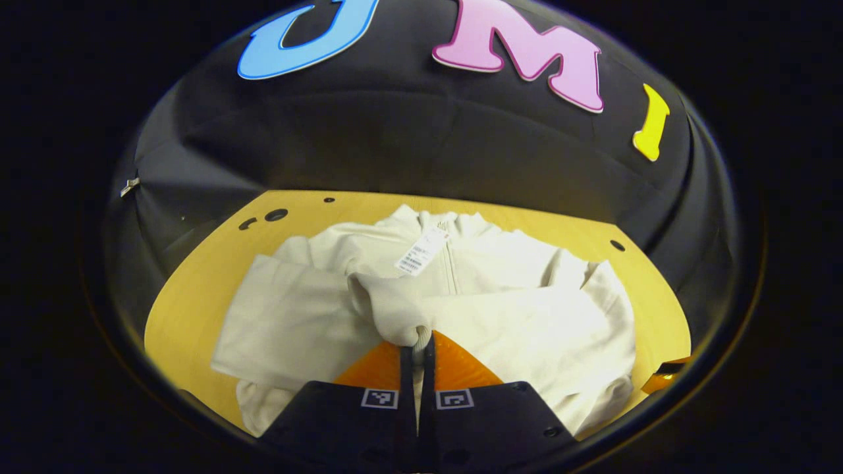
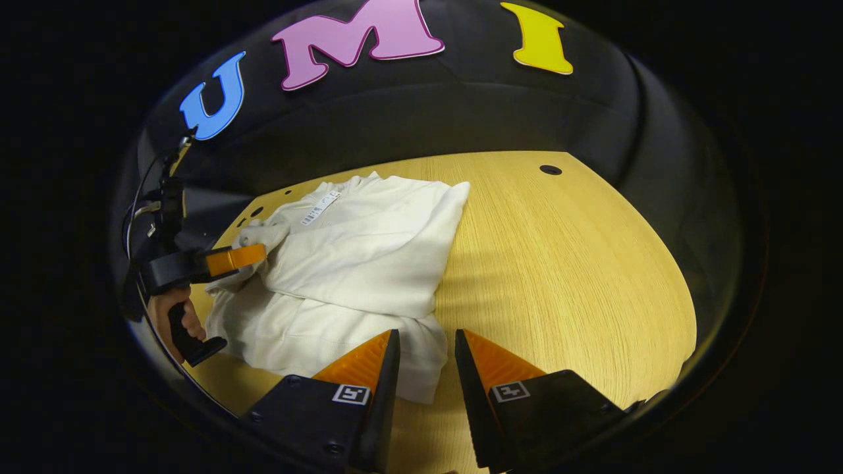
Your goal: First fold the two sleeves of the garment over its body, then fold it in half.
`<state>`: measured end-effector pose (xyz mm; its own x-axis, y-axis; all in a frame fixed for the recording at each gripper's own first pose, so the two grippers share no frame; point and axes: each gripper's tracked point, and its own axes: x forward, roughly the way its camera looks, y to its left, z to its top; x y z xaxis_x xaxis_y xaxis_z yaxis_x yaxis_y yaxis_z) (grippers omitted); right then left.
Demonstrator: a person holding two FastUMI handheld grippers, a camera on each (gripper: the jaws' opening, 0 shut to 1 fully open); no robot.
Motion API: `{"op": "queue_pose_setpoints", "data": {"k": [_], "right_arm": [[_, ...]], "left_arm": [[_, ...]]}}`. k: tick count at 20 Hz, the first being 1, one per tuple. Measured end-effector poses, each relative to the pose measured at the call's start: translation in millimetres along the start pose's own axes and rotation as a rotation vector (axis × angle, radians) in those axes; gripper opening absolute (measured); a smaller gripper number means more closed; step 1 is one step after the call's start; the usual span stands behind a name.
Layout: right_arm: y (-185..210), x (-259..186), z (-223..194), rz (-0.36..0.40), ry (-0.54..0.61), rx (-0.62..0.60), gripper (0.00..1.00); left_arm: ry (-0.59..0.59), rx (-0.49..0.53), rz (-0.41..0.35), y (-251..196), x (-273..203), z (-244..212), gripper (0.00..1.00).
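My left gripper (image 1: pixel 417 342) was clamped tight on the cuff (image 1: pixel 407 322) of one sleeve (image 1: pixel 395 303), both fingers pinching the fabric right at the tips, holding it over the middle of the hoodie (image 1: pixel 500 316). Over on the other side, my right gripper (image 2: pixel 425 345) was just hanging loose, jaws spread, nothing between them, parked at the near edge of the hoodie above the table (image 2: pixel 566 263). The hoodie lay flat on the wood toward the left of the right gripper view, one sleeve already folded across the body. A tag (image 1: pixel 421 251) sat up by the collar. Further back I could see my hand (image 2: pixel 176 316) on the left gripper's handle.
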<state>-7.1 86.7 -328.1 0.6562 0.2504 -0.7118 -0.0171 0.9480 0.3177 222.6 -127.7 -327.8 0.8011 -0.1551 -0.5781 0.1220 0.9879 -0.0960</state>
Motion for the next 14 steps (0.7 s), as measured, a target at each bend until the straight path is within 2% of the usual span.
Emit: {"op": "queue_pose_setpoints", "data": {"k": [2, 3, 6, 7, 8, 9, 10, 11, 14], "right_arm": [[0, 1, 0, 0.000, 0.001, 0.001, 0.52], [0, 1, 0, 0.000, 0.000, 0.001, 0.52], [-1, 2, 0, -0.002, -0.002, 0.004, 0.52], [-1, 2, 1, -0.003, -0.002, 0.004, 0.52], [-2, 2, 1, -0.006, -0.003, 0.005, 0.52], [-2, 2, 1, -0.007, -0.002, 0.005, 0.52], [-2, 1, 0, -0.010, -0.001, 0.006, 0.52], [-3, 1, 0, -0.011, -0.001, 0.006, 0.52], [0, 0, -2, -0.008, 0.005, 0.003, 0.52]], "left_arm": [[0.020, 0.013, -0.020, -6, 3, -7, 0.12], [0.023, 0.018, -0.026, -8, 2, -8, 0.19], [0.013, 0.036, -0.049, -15, 0, -9, 0.53], [0.009, 0.040, -0.053, -16, -3, -8, 0.55], [0.005, 0.043, -0.053, -16, -6, -7, 0.54], [0.003, 0.044, -0.058, -16, -10, -5, 0.70], [0.004, 0.045, -0.065, -15, -15, -5, 0.68], [0.001, 0.046, -0.072, -13, -22, -3, 0.74], [-0.005, 0.035, -0.078, 4, -47, -4, 0.80]]}}
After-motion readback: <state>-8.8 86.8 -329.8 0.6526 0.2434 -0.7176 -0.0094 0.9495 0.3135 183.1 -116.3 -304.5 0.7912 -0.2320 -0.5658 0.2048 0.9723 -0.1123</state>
